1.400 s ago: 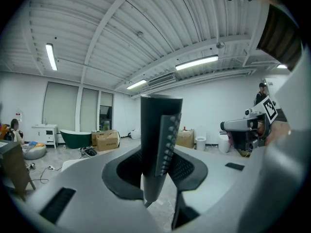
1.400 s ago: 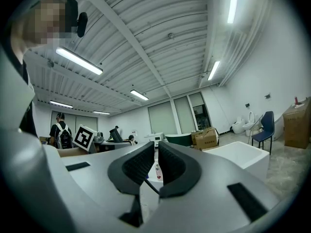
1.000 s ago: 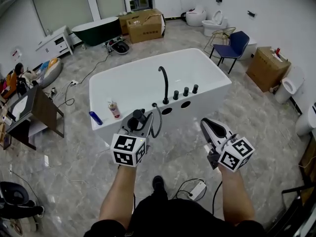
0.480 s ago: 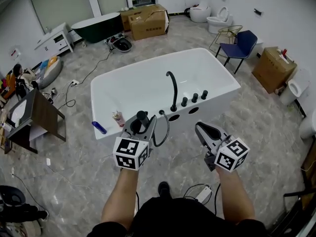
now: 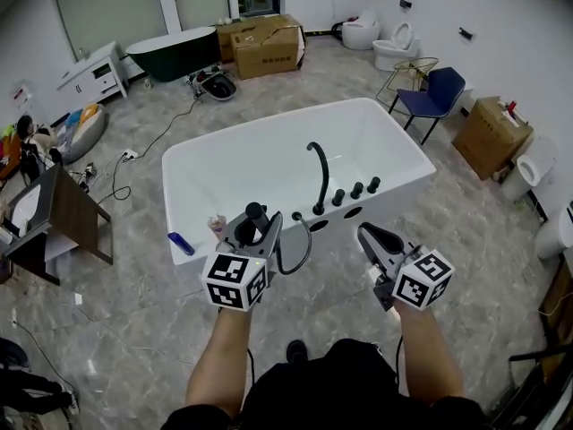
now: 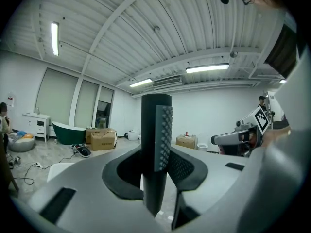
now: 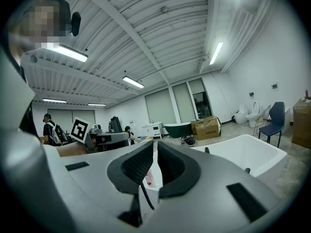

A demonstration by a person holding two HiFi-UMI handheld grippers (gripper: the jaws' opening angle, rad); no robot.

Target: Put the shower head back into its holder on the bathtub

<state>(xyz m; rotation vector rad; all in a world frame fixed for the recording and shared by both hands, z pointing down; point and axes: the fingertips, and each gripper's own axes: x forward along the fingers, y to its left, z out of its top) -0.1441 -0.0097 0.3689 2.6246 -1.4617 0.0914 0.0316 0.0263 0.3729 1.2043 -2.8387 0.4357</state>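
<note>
A grey marbled floor (image 5: pixel 134 267) is seen throughout. At 11 o'clock a dark green tub (image 5: pixel 179 54) is set before tall frosted windows (image 5: pixel 107 3), with a white cabinet (image 5: pixel 94 72) at 10 o'clock. Cardboard boxes (image 5: pixel 269 45) are placed at 12 o'clock, white toilets (image 5: pixel 394 47) at 1 o'clock, a blue chair (image 5: pixel 436 92) at 2 o'clock and a dark wooden table (image 5: pixel 76 213) at 9 o'clock. The ribbed white ceiling (image 6: pixel 146 33) is lit by strip lights (image 6: pixel 206 68).
</note>
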